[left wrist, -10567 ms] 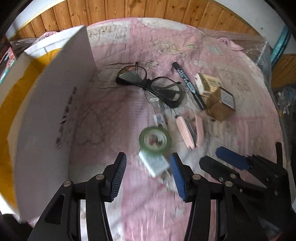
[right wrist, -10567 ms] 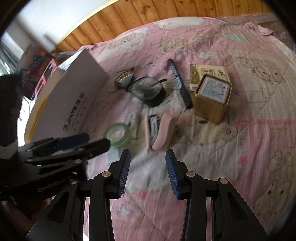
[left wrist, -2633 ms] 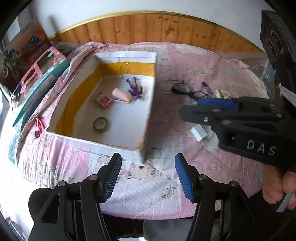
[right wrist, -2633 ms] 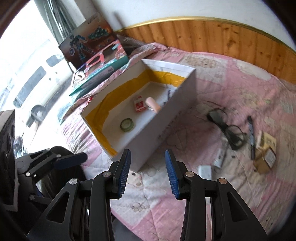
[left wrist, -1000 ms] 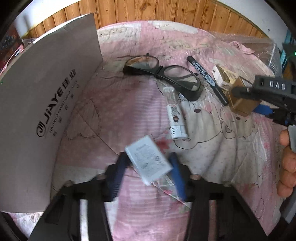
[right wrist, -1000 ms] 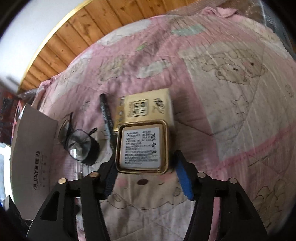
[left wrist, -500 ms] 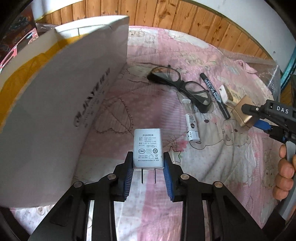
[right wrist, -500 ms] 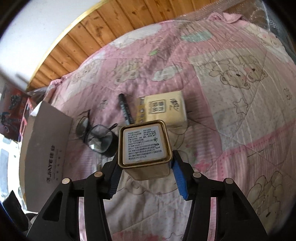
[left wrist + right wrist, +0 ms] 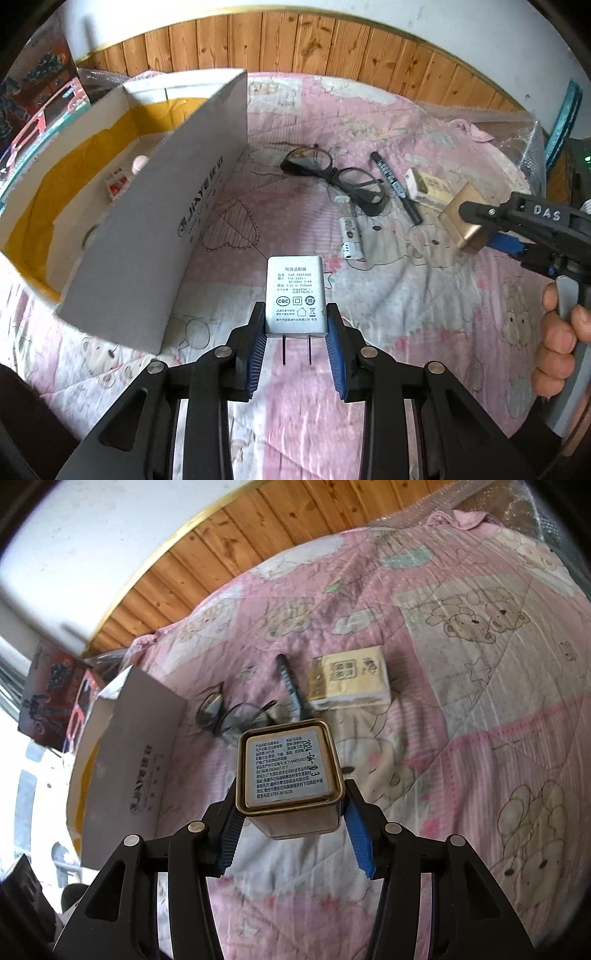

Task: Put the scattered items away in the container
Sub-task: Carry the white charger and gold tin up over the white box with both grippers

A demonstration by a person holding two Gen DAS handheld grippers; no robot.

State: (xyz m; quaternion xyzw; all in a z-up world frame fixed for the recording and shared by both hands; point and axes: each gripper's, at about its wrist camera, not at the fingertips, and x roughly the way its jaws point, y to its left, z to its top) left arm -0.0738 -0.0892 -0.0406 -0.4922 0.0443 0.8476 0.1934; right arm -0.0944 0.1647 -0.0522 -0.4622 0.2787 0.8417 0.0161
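- At lower centre of the left wrist view, the left gripper [image 9: 295, 334] is clamped on a white power adapter [image 9: 295, 293], pads on its two narrow sides, label face up, the two prongs pointing back toward the camera.
- At centre of the right wrist view, the right gripper [image 9: 291, 812] is clamped on a gold tin [image 9: 290, 771], pads on opposite side walls just under the rim, printed label facing the lens. The same tin appears at right of the left wrist view, clear of the bed.
- The cardboard box [image 9: 155, 206], the container, stands at left of the left wrist view; a few small items already lie inside.
- On the pink quilt [image 9: 295, 122], not yet collected: glasses [image 9: 334, 179], a black marker [image 9: 393, 186], a small clear tube [image 9: 349, 230] and a tissue pack [image 9: 349, 677]. The glasses partly overlap the tube's upper end; marker and tissue pack lie just beside each other.
- Handling judgement, adapter: light, rigid, smooth plastic; a side grip near the prong end should hold, though the body overhangs forward and could pivot.
- Handling judgement, tin: stiff thin metal, probably light, slick walls; a grip on flat opposing faces is sound.
- Handling judgement, remainder: the glasses look fragile and are best taken at the bridge; the tissue pack is soft and will compress; marker and tube may roll.
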